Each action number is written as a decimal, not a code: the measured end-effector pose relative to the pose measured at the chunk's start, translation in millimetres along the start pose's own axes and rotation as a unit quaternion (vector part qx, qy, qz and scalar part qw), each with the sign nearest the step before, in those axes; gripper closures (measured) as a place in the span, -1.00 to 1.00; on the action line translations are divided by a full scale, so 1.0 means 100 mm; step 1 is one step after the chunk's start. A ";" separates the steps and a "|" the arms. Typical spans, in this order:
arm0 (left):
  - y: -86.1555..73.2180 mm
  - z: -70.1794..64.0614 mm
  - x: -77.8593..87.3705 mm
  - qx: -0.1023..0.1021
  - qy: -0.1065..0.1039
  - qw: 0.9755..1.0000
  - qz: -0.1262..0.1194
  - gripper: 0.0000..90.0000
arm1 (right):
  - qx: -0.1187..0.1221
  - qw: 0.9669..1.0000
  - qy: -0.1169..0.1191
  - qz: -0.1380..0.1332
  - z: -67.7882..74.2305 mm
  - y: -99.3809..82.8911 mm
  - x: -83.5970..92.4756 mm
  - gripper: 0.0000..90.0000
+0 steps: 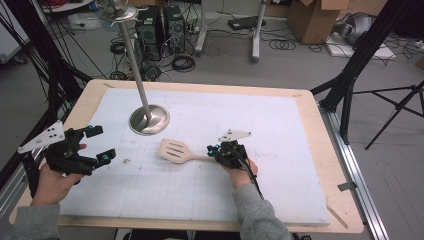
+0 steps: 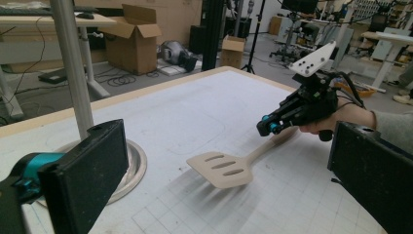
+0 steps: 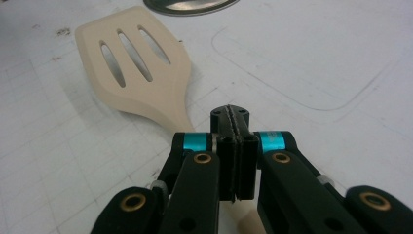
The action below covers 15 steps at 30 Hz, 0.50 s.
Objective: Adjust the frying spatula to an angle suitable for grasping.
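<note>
Now clamped on the handle of the slotted spatula [image 1: 176,150] mid-table with the right gripper [image 1: 220,151], blade pointing left toward the stand base [image 1: 149,120] just beyond, left gripper [image 1: 98,145] wide apart, empty, farther off.
</note>
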<state>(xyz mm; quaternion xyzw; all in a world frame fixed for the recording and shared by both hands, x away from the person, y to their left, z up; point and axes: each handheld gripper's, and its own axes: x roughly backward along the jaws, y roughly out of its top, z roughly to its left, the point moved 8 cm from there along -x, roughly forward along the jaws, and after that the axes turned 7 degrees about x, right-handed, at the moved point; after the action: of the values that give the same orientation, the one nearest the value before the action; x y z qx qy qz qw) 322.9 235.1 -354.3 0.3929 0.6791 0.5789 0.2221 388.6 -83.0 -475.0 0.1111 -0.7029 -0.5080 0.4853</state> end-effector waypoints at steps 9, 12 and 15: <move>-0.02 0.00 -0.01 0.001 0.000 1.000 0.004 -0.96 | 0.010 1.000 0.002 0.023 0.08 0.05 -0.26 1.00; -0.03 0.01 0.00 0.003 0.000 1.000 0.002 -0.96 | 0.016 0.999 0.005 0.031 0.11 0.05 -0.34 1.00; -0.03 0.01 0.01 0.005 0.001 1.000 0.002 -0.96 | 0.013 0.999 0.004 0.037 0.12 0.04 -0.39 1.00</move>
<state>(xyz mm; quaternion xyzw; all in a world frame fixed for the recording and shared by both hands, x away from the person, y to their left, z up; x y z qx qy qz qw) 322.3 236.7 -357.4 0.3942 0.6814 0.5768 0.2184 400.1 -48.9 -494.0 0.0936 -0.7108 -0.4802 0.5053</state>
